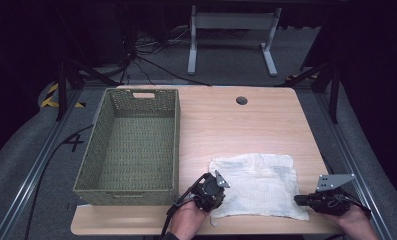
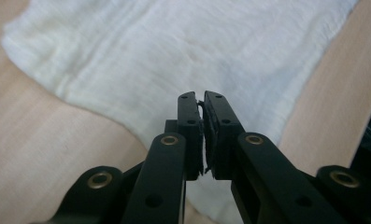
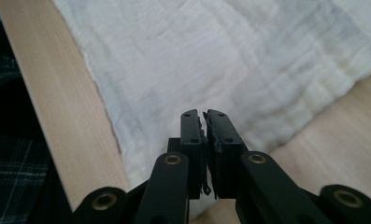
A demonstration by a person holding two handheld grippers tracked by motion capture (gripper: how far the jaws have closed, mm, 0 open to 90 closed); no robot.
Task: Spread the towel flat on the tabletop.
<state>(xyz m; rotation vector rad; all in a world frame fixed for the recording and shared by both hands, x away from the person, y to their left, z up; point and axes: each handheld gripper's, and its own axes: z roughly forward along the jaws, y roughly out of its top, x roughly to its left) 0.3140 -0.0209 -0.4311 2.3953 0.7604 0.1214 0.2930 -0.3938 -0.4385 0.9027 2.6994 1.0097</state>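
Note:
A white crumpled cloth (image 1: 256,182) lies flat on the near right part of the wooden table (image 1: 236,125). My left gripper (image 1: 216,196) rests at the cloth's near left corner, held by a hand. In the left gripper view its jaws (image 2: 202,95) are shut, hovering over the cloth (image 2: 197,46) with nothing visible between the pads. My right gripper (image 1: 298,199) sits at the cloth's near right corner, pointing left. In the right gripper view its jaws (image 3: 203,113) are shut too, above the cloth's (image 3: 220,56) edge, with nothing seen pinched.
A green woven basket (image 1: 176,140) stands empty on the left half of the table, close to the left gripper. A dark round hole (image 1: 241,100) marks the far table edge. Bare wood stretches beyond the cloth. The table's front edge runs just under both hands.

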